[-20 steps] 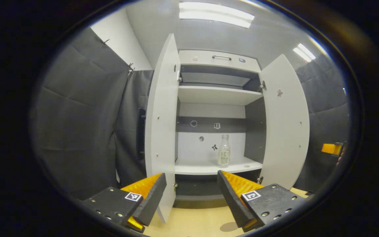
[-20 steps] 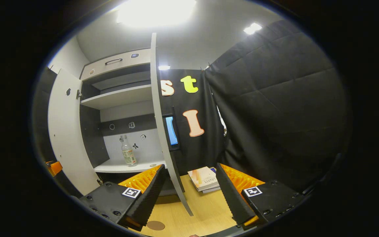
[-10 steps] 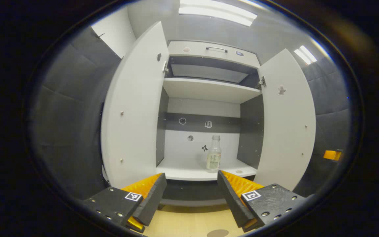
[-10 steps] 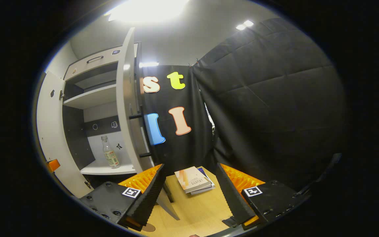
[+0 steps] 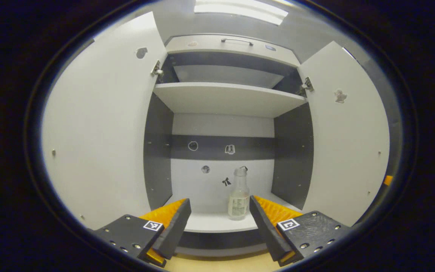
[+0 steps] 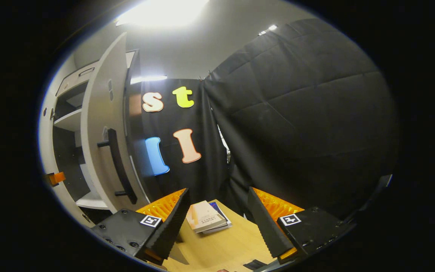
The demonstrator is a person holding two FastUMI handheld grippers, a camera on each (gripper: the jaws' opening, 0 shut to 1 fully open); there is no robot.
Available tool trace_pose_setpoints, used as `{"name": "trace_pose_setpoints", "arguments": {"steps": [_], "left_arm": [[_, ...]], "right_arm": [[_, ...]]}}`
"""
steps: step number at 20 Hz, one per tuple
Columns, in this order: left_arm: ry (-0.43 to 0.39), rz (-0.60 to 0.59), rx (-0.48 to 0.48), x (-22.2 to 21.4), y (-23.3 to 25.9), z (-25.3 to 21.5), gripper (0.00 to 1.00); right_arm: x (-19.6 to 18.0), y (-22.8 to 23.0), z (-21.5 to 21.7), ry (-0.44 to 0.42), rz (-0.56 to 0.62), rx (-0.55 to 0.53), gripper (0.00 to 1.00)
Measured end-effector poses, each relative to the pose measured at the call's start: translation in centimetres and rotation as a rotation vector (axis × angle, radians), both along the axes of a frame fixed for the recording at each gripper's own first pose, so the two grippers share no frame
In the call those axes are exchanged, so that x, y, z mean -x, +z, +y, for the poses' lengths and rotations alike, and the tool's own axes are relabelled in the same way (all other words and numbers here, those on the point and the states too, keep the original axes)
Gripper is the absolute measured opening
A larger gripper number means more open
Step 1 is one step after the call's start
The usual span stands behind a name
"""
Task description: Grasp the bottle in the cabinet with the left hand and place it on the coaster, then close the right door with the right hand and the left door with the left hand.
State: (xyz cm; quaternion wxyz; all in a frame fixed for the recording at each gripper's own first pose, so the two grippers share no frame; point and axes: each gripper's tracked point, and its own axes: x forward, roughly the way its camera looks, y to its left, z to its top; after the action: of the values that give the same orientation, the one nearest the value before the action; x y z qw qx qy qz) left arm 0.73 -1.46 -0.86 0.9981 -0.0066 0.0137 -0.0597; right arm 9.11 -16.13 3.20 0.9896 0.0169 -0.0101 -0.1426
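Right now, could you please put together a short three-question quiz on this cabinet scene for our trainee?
1. True or false: the left tongs are shut on the bottle.
2. Where does the bottle stand: A) upper shelf, B) lower shelf, C) table?
3. Fill in: both cabinet doors are ___.

Key
1. False; they are open, and the bottle stands beyond them.
2. B, upright, right of centre.
3. Open: left door, right door.
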Motion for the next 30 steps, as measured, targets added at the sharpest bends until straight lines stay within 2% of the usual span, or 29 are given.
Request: {"name": "trace_pose_setpoints", "arguments": {"steps": [1,2,9,10,12,13,14,15,16,17,18,19,21,24,25,26,28,29,30], "left_arm": [[-0.010,0.004,-0.009,0.0,0.0,-0.2,0.99],[-0.025,0.010,-0.017,0.1,0.0,-0.4,0.94],[-0.095,0.060,0.012,0.8,-0.9,-0.6,0.94],[-0.102,0.064,0.009,0.9,-0.8,-0.6,0.94],[-0.115,0.066,-0.004,1.0,-0.8,-0.7,0.94],[-0.121,0.068,-0.006,0.9,-0.8,-0.9,0.94],[-0.128,0.066,-0.006,0.8,-0.5,-1.0,0.94],[-0.131,0.070,-0.008,0.6,-0.6,-1.1,0.94],[-0.132,0.069,-0.012,0.5,-0.3,-1.2,0.94],[-0.132,0.067,-0.015,0.3,-0.3,-1.1,0.99],[-0.135,0.069,-0.020,0.2,-0.2,-1.2,0.99],[-0.139,0.074,-0.027,0.1,-0.3,-1.3,0.91],[-0.131,0.075,-0.050,-0.4,0.0,-1.2,0.92],[-0.155,0.079,-0.069,-1.4,-0.8,-1.9,0.37],[-0.142,0.072,-0.072,-1.5,-0.6,-1.7,0.49],[-0.152,0.067,-0.065,-1.1,-0.2,-1.8,0.45],[-0.169,0.057,-0.054,0.1,0.7,-1.9,0.45],[-0.182,0.053,-0.056,0.8,1.2,-2.0,0.38],[-0.196,0.049,-0.060,1.7,1.8,-2.1,0.52]], "right_arm": [[-0.1,-0.2,-0.7,-0.019,-0.003,-0.001,0.98],[-0.3,-0.2,-1.4,-0.039,-0.008,0.003,0.98],[-1.5,-0.5,-4.2,-0.129,-0.028,0.006,0.98],[-1.6,-0.5,-4.6,-0.143,-0.030,0.004,0.92],[-1.4,-0.9,-5.1,-0.160,-0.028,0.002,0.92],[-1.4,-1.1,-5.4,-0.170,-0.024,0.005,0.98],[-1.4,-1.4,-5.7,-0.181,-0.020,0.006,0.98],[-1.4,-1.6,-5.8,-0.188,-0.017,0.001,0.92],[-1.4,-1.9,-5.8,-0.191,-0.013,-0.005,0.92],[-1.5,-2.2,-5.8,-0.194,-0.009,-0.008,0.92],[-1.6,-2.4,-5.8,-0.195,-0.005,-0.008,0.98],[-1.7,-2.4,-5.8,-0.197,-0.003,-0.006,0.98],[-1.6,-2.5,-6.0,-0.200,-0.003,-0.005,0.98],[-1.7,-2.6,-6.0,-0.200,0.000,-0.007,0.98],[-1.8,-2.6,-6.0,-0.201,0.000,-0.007,0.98],[-1.8,-2.5,-6.0,-0.201,-0.002,-0.009,0.98],[-2.0,-2.6,-5.8,-0.197,-0.001,-0.014,0.98],[-2.0,-2.6,-5.7,-0.194,0.001,-0.016,0.98],[-2.0,-2.6,-5.6,-0.190,0.002,-0.017,0.98]]}}
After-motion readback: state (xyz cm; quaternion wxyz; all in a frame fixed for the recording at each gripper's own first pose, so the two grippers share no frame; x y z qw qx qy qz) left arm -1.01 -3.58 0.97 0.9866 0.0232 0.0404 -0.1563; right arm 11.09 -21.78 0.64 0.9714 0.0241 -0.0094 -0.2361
